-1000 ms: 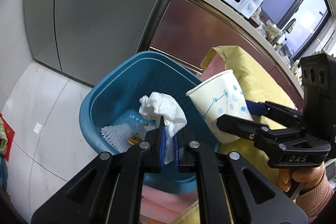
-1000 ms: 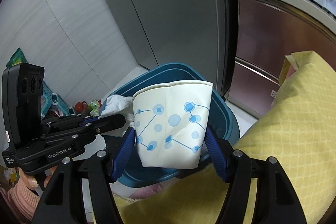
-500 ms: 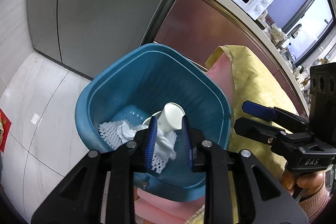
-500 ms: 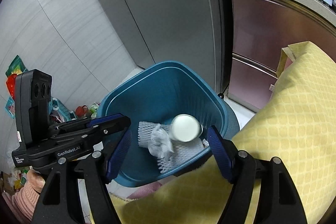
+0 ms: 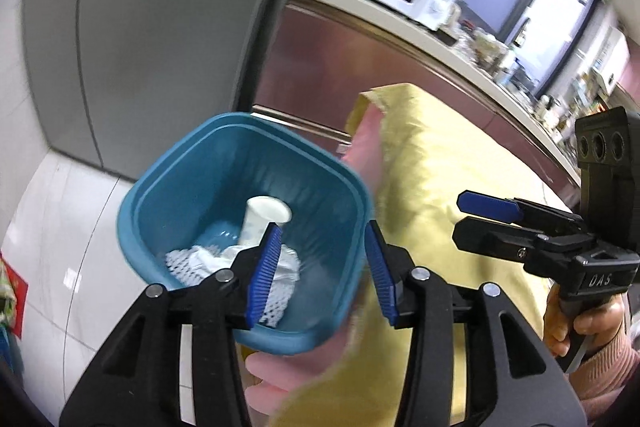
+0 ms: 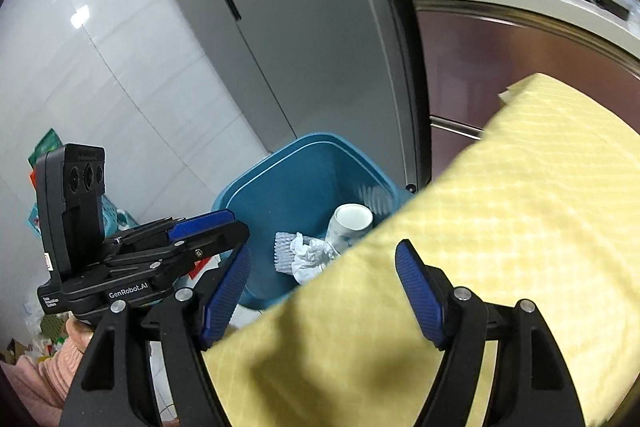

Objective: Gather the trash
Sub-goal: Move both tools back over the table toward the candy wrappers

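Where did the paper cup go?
The paper cup is inside the blue bin, leaning beside the crumpled tissue and white foam net, on the floor by the yellow-covered table.

A white paper cup [image 5: 262, 223] with blue dots is lying tilted inside the blue trash bin [image 5: 168, 183], its open mouth facing up and to the right. A crumpled white tissue [image 6: 310, 257] and a white foam net [image 6: 282, 251] are resting beside it on the bin's bottom.
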Available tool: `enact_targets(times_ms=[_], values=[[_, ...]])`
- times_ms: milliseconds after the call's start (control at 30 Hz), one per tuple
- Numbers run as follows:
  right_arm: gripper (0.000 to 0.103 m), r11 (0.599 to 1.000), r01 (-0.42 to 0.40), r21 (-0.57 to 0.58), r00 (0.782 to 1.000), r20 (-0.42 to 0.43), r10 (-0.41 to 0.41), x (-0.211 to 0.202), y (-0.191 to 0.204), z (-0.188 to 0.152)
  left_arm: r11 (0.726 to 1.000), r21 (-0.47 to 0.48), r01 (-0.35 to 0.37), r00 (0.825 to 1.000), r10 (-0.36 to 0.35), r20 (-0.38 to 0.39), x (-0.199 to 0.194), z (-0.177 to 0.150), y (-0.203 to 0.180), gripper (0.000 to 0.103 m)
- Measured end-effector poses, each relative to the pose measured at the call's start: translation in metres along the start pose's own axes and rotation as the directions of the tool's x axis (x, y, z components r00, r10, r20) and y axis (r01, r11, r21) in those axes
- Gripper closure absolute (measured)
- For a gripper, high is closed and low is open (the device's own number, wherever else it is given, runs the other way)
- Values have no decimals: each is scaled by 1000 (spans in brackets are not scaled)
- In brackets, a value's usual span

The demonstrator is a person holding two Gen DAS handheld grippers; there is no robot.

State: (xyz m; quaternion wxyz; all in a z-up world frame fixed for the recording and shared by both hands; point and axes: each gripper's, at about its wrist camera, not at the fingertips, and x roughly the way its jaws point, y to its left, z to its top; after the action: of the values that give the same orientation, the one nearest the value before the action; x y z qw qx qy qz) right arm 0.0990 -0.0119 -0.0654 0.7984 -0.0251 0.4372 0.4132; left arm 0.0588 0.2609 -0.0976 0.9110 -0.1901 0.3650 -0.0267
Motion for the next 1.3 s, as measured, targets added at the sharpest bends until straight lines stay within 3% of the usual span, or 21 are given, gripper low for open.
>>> enact_targets(times_ms=[200, 400, 733, 967, 1133, 1300], values=[[31, 999, 15, 47, 998, 61, -18, -43, -15, -16, 993, 90, 79, 997, -78, -10, -3, -6, -48, 58], [31, 992, 68, 106, 989, 124, -81, -89, -36, -38, 969, 173, 177, 984, -170, -57, 6, -20, -103, 57], [31, 946, 197, 259, 940, 225, -258, -169, -84, -79, 883, 329, 336, 941, -294, -170, 25, -50, -205, 53], [31, 891, 260, 372, 906, 224, -358, -199, -119, -115, 815, 423, 397, 917, -328, -228, 31, -78, -267, 47], [31, 876, 268, 400, 902, 216, -375, -205, -128, -131, 783, 461, 417, 908, -334, -254, 36, -90, -297, 42], [31, 873, 251, 418, 907, 214, -363, -205, -131, -142, 773, 490, 403, 913, -306, -268, 46, -98, -319, 41]])
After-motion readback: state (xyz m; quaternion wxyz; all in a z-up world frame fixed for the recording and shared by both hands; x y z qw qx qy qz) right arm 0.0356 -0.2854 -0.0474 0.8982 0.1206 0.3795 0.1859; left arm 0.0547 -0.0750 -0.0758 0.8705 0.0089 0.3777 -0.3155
